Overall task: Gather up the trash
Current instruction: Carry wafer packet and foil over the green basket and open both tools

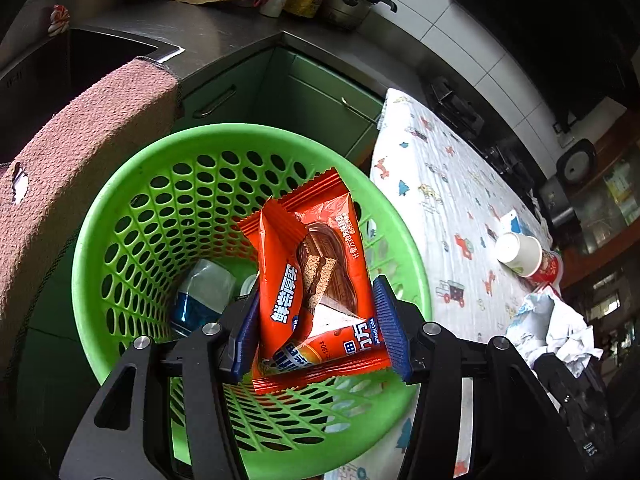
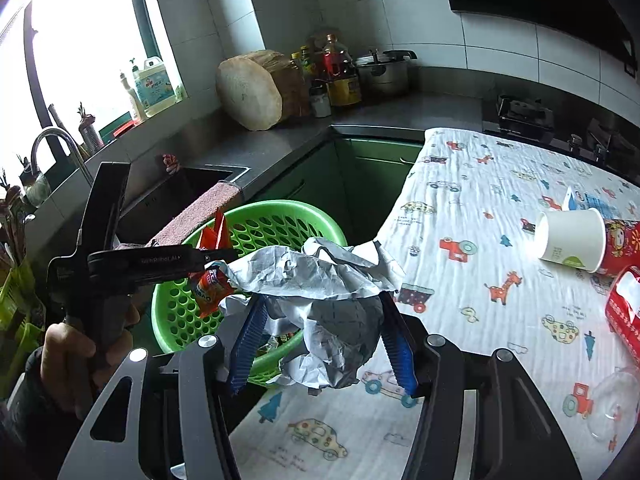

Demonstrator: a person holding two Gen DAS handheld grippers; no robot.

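1. The left gripper point(image 1: 316, 320) clamped an orange snack wrapper point(image 1: 312, 280) between its blue pads, directly above the green perforated basket point(image 1: 120, 208).
2. The right gripper point(image 2: 324, 340) pinched crumpled paper point(image 2: 316, 280) over the tablecloth edge point(image 2: 460, 184), beside that basket.
3. Farther off, a paper cup point(image 2: 568, 240) lay tipped.

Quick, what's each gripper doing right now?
Left gripper: closed on an orange snack wrapper, over the green basket.
Right gripper: closed on crumpled paper.
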